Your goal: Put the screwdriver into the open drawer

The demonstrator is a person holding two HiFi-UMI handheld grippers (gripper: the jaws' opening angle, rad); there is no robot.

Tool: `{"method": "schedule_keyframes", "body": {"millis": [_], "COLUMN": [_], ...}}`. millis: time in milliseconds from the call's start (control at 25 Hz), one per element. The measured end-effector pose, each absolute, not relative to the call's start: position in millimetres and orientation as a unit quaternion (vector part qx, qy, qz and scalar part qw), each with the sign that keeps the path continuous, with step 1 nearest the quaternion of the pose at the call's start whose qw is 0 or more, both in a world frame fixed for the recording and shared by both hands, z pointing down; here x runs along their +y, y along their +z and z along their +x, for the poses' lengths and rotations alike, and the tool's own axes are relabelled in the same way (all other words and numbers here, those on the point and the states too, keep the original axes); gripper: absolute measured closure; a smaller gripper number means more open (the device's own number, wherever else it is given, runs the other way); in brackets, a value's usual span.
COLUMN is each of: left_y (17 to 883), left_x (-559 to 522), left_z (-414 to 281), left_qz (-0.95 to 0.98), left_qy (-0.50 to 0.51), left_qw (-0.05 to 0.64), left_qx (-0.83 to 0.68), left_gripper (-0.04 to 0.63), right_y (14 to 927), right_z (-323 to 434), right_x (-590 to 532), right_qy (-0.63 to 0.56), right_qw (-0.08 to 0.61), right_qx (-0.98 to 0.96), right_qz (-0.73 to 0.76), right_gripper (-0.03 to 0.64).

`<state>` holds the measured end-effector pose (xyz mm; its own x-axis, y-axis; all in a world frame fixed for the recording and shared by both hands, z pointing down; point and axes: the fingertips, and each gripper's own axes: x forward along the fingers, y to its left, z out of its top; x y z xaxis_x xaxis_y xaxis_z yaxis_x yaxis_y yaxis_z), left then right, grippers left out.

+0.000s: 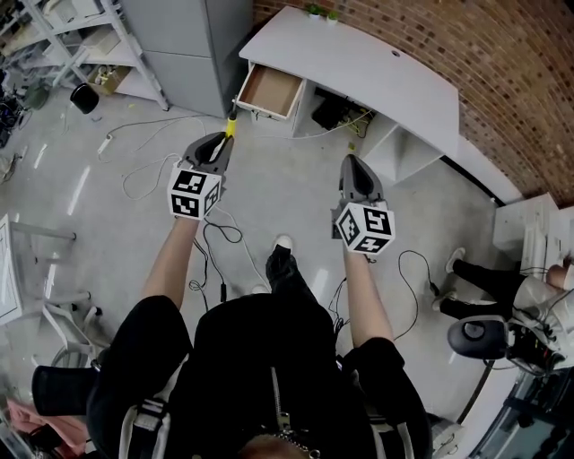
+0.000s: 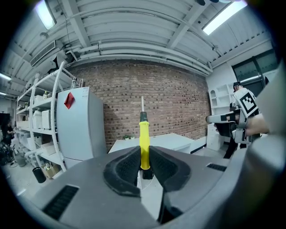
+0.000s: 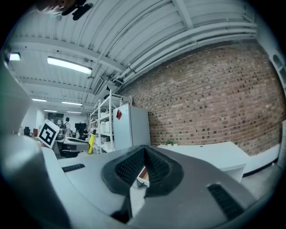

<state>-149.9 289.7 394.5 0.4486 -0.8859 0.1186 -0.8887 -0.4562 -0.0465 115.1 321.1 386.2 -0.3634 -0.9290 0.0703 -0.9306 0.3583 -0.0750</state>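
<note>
Left gripper (image 1: 223, 143): jaws clamped on yellow handle of screwdriver (image 1: 230, 124), shaft pointing forward. Screwdriver held in air, tip near front corner of open drawer (image 1: 269, 90) (as read from head view).

Right gripper (image 1: 352, 163): jaws closed together, nothing between them.

Drawer pulled out of white desk (image 1: 377, 67) against brick wall (image 1: 421, 27). Grey cabinet (image 1: 184, 40) left of drawer. Loose cables (image 1: 148, 175) on floor under grippers. Another person's legs (image 1: 480, 278) at far right.
</note>
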Motion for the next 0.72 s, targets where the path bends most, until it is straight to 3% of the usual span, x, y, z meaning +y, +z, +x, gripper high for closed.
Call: {"method": "schedule_keyframes", "body": {"millis": [720], "left_y": [382.8], "left_x": [135.2], "left_z": [-143.3], "left_qz": [0.832], "left_qy": [0.085], "left_qw": [0.006], "left_qx": [-0.548], "left_gripper": [0.526], "right_y": [376.4], "right_z": [117.2], "right_x": [130.5], "right_qy": [0.063], "right_qw": [0.013], "right_qx": [-0.855], "right_qz": [0.514], "right_gripper": [0.62]}}
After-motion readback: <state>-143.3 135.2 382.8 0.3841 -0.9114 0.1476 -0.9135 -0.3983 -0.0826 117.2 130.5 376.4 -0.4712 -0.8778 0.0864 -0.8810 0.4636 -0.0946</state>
